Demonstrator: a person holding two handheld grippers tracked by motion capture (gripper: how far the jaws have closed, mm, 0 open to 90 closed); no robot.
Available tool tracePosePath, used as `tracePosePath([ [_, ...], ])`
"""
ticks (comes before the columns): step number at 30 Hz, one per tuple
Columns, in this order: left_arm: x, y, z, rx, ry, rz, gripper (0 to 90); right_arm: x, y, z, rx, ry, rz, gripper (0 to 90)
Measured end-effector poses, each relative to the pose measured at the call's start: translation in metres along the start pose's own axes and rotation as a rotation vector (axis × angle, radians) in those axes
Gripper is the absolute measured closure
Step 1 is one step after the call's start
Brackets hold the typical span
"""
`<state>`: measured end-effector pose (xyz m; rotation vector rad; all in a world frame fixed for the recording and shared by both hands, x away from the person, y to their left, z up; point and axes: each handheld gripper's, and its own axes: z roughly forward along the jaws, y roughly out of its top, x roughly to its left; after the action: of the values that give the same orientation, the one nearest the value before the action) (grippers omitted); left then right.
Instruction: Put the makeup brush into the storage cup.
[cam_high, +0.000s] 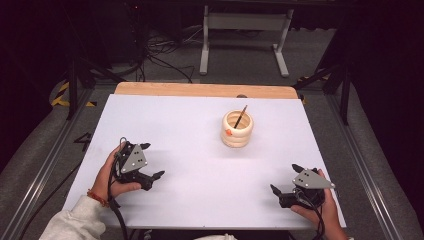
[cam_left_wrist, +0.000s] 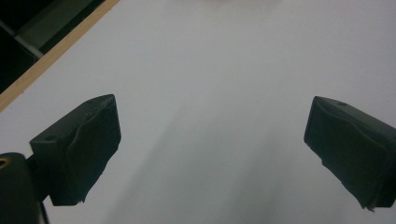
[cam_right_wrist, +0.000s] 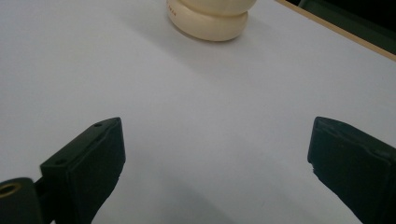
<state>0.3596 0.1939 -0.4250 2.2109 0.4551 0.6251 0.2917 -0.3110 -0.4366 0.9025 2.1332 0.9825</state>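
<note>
Well ahead of both claws, a cream ribbed cup (cam_high: 237, 129) stands upright on the white bench (cam_high: 200, 150), built like three stacked rings with a small orange mark low on its near-left side. A thin dark stick (cam_high: 240, 116) leans inside it, its upper end tilted up past the rim toward the far right. The cup sits forward and to the right of the left claw (cam_high: 152, 160), and forward and to the left of the right claw (cam_high: 283, 179); it is somewhat nearer the right one, yet well apart from both.

The left claw is released: its jaws stand wide, with bare bench surface between them in the left gripper view, and nothing is held. A hand (cam_high: 109, 172) grips its body from the left, with an orange band at the wrist and a pale sleeve (cam_high: 75, 222) behind it. The right claw is likewise spread wide and empty; in the right gripper view the lower rings of the cup (cam_right_wrist: 211, 18) show far beyond its open jaws, a little left of the gap's middle. A second hand (cam_high: 325, 210) holds it from behind.

Beyond the cup runs the bench's wooden far edge (cam_high: 205, 90).
</note>
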Motion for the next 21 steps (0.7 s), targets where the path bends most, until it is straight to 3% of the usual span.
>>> tracePosePath([
  [7, -0.002, -0.011, -0.008, -0.02, 0.012, -0.02, 4.9, 0.0, 0.0, 0.0, 0.0, -0.002, -0.001, 4.8],
  [21, -0.001, -0.032, -0.019, 0.001, 0.027, -0.069, 5.0, 0.001, 0.0, 0.0, 0.003, -0.002, -0.003, 4.8],
])
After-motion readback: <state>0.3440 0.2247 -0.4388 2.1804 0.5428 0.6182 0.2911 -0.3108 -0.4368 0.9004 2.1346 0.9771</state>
